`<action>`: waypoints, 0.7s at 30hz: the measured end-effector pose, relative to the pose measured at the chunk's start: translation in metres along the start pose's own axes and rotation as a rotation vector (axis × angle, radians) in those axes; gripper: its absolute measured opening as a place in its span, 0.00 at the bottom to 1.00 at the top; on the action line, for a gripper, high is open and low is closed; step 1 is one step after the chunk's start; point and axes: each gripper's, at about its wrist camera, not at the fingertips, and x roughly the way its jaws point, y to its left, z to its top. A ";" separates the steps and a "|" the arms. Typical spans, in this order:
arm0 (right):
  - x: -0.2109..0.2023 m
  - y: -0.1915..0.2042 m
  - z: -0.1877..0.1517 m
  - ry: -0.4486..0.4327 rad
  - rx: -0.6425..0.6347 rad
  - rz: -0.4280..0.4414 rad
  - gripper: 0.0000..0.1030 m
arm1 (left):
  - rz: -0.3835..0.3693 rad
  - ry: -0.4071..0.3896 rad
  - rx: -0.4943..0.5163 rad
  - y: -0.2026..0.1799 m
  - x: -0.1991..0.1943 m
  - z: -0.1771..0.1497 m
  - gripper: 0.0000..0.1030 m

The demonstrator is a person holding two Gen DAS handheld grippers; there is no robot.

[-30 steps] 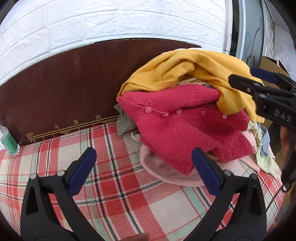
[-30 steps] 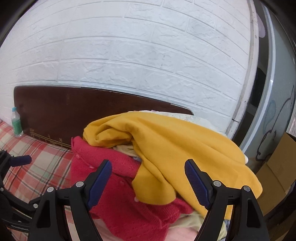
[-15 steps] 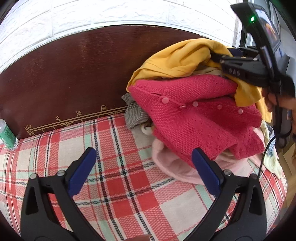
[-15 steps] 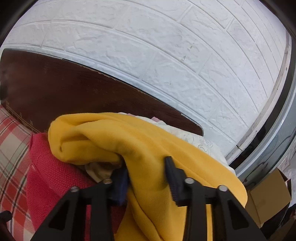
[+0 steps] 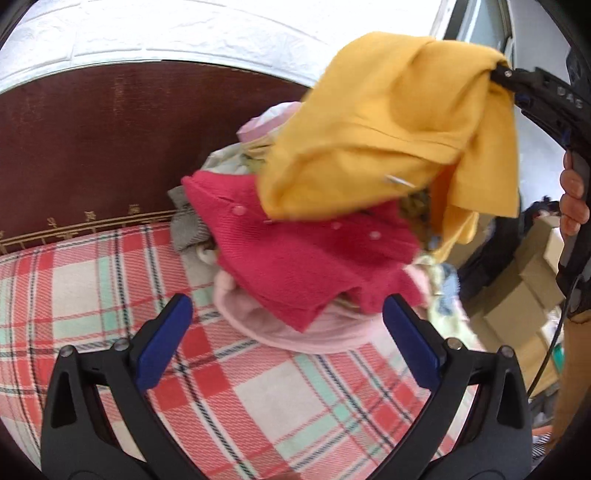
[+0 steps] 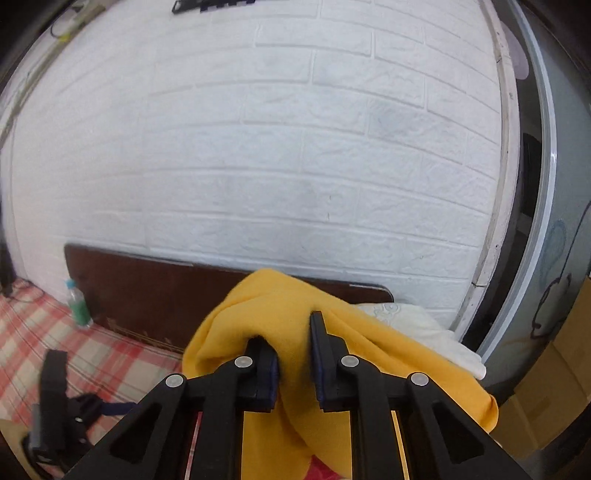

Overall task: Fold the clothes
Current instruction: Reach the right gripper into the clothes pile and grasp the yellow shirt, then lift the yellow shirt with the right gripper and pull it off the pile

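**Yellow top held up over the clothes pile**

Left wrist view: The left tool is near the camera, low in the picture. Its two blue pads are spread wide with nothing between them. Under it lies the bed with its red, white and green checked cover. Farther off sits the pile of clothes. A red knit cardigan with small buttons lies on top of the pile, and a pale pink piece pokes out below it, nearest to the tool. The yellow top hangs in the air above the right side of the pile. The right tool pinches it at the far right corner, and the cloth droops down from there. A hand holds that tool's handle at the right edge. A dark brown headboard stands behind the bed, with a white brick wall above it. Cardboard boxes sit at the right, past the bed.

Right wrist view: The right tool is closing on a fold of the yellow top, and its pads press the cloth between them. The cloth falls down on both sides of the tool. A cream piece lies just behind it on the right. The left tool shows low at the left, over the checked bed. A small bottle with a green label stands by the headboard. The white brick wall fills most of the view.
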 end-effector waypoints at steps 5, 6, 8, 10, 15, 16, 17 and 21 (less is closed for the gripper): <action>-0.067 0.040 0.020 -0.074 -0.002 0.125 0.13 | -0.059 -0.073 0.038 -0.007 -0.051 -0.013 1.00; -0.076 0.050 0.021 -0.076 0.000 0.158 0.13 | -0.066 -0.088 0.048 -0.007 -0.063 -0.017 1.00; -0.091 0.069 0.024 -0.080 0.006 0.223 0.13 | -0.074 -0.109 0.050 0.003 -0.091 -0.031 1.00; -0.098 0.091 0.022 -0.074 0.032 0.305 0.13 | -0.093 -0.106 0.026 0.018 -0.115 -0.047 1.00; -0.093 0.147 0.002 -0.024 0.099 0.478 0.13 | 0.023 0.044 -0.068 0.086 -0.159 -0.105 1.00; -0.089 0.158 -0.003 -0.006 0.112 0.505 0.13 | 0.067 0.045 -0.085 0.099 -0.171 -0.115 0.96; -0.084 0.166 -0.008 0.018 0.127 0.527 0.13 | 0.092 0.033 -0.098 0.110 -0.186 -0.125 0.94; -0.065 0.214 -0.022 0.095 0.201 0.642 0.13 | 0.132 -0.100 -0.052 0.128 -0.266 -0.154 0.94</action>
